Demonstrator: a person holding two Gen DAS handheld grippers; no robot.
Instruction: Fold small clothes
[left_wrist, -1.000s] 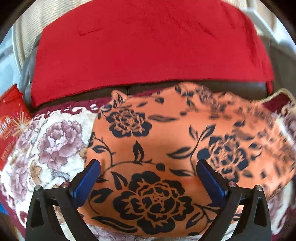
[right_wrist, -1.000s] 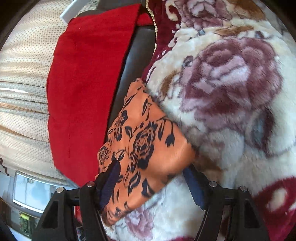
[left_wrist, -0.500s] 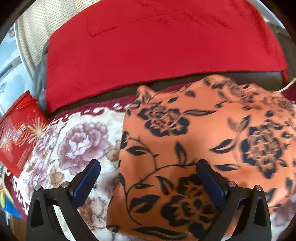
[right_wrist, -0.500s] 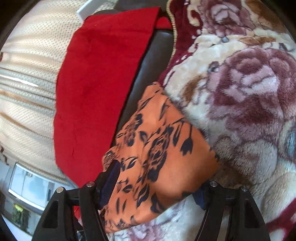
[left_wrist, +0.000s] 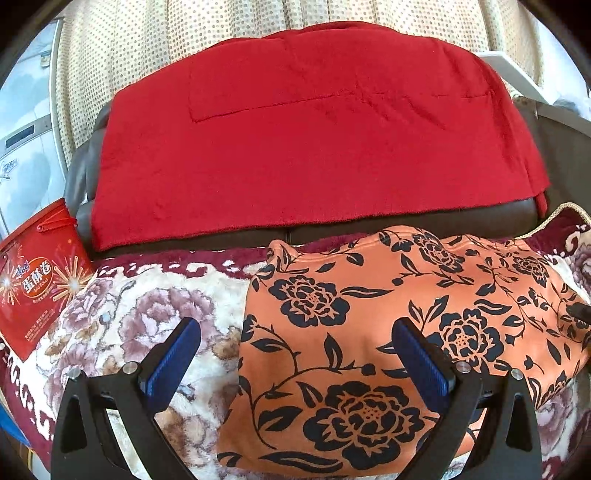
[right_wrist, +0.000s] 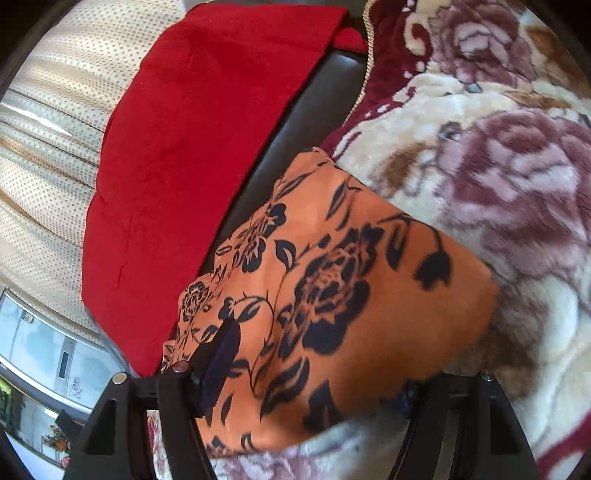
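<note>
An orange garment with black flowers (left_wrist: 388, 332) lies folded on a cream and maroon floral blanket (left_wrist: 140, 317). My left gripper (left_wrist: 295, 350) is open above the garment's left edge, its right finger over the cloth, its left finger over the blanket. In the right wrist view the same garment (right_wrist: 332, 302) fills the middle. My right gripper (right_wrist: 317, 373) is open over it. The left finger (right_wrist: 218, 354) shows above the cloth; the cloth's lower edge hides the right fingertip.
A red towel (left_wrist: 303, 147) drapes over a dark sofa back (left_wrist: 79, 184) behind the blanket. A red snack box (left_wrist: 37, 280) leans at the far left. Dotted curtains (left_wrist: 147, 48) hang behind. The blanket's gold-corded edge (right_wrist: 365, 66) runs along the sofa.
My left gripper has drawn back and shifted left, so the garment now sits to its right. My right gripper has moved closer over the garment, which now covers its right fingertip.
</note>
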